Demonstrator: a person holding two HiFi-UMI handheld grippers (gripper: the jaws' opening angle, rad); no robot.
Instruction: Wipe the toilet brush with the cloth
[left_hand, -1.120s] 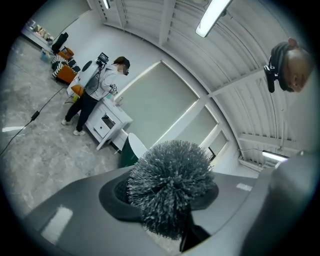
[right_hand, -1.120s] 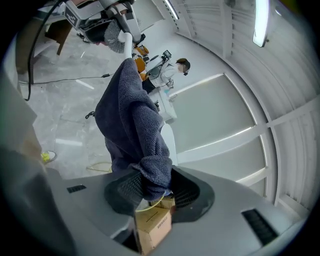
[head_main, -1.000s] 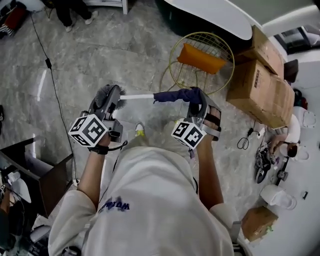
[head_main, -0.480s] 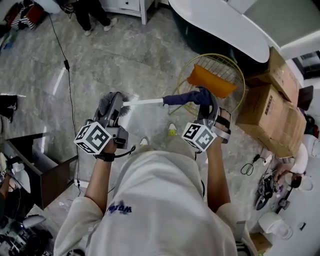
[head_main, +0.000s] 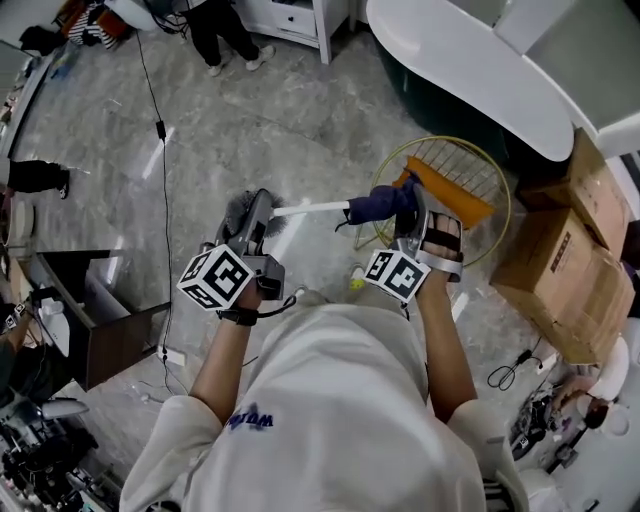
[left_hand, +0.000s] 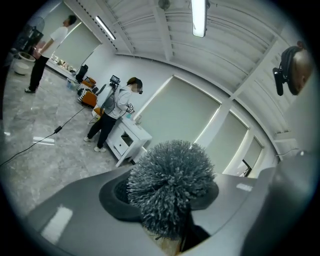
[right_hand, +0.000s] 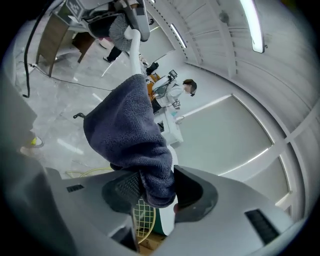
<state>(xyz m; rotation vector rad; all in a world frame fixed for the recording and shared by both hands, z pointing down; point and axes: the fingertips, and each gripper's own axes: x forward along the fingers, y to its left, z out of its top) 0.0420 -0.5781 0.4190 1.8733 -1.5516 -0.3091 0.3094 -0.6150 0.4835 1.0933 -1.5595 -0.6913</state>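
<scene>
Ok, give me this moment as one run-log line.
left tongs: shut on toilet brush at bristle end | right tongs: shut on cloth | cloth: around brush handle

Marble floor (head_main: 260, 110) bears cardboard boxes (head_main: 565, 275), a wire side table (head_main: 468, 168), a black cable (head_main: 165, 230)

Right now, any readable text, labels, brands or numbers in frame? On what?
Nothing reads clearly.
Purple shirt print: letters upside down, too blurred to read.
Dark box label: too small to read.
On left cube and right cube: square markers only, no letters or numbers.
</scene>
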